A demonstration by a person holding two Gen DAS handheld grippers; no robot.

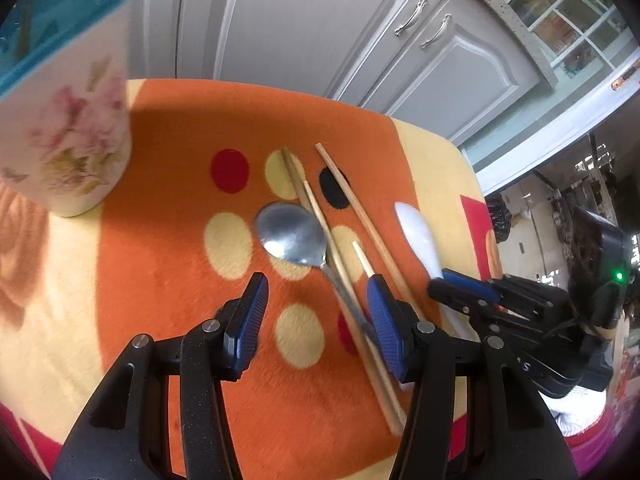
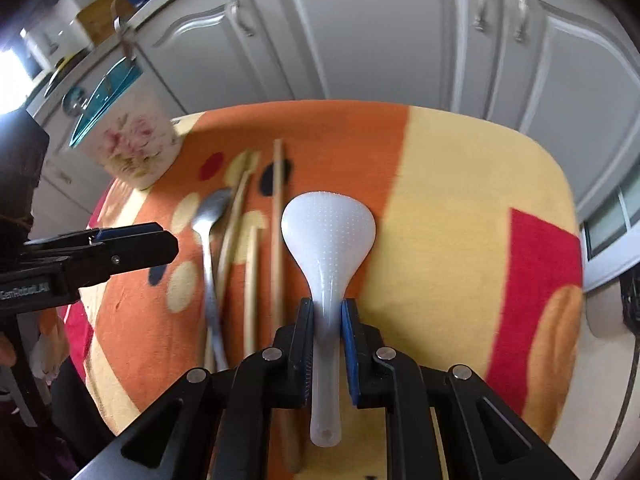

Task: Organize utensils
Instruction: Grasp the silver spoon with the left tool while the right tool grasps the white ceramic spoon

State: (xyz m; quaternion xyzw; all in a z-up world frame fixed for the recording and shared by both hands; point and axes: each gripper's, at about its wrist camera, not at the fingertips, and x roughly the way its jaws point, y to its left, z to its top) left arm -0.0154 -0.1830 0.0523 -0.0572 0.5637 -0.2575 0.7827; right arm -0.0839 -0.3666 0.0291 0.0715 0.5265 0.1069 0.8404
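Right wrist view: my right gripper [image 2: 327, 316] pinches the rice paddle [image 2: 328, 228] neck; its slick taper may slip. Left gripper [image 1: 316, 312] is spread.

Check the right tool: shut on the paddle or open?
Shut: right tool pads press the white paddle neck on both sides.

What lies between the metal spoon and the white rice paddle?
Wooden chopsticks lie between the metal spoon and the white rice paddle, clearest in the right wrist view.
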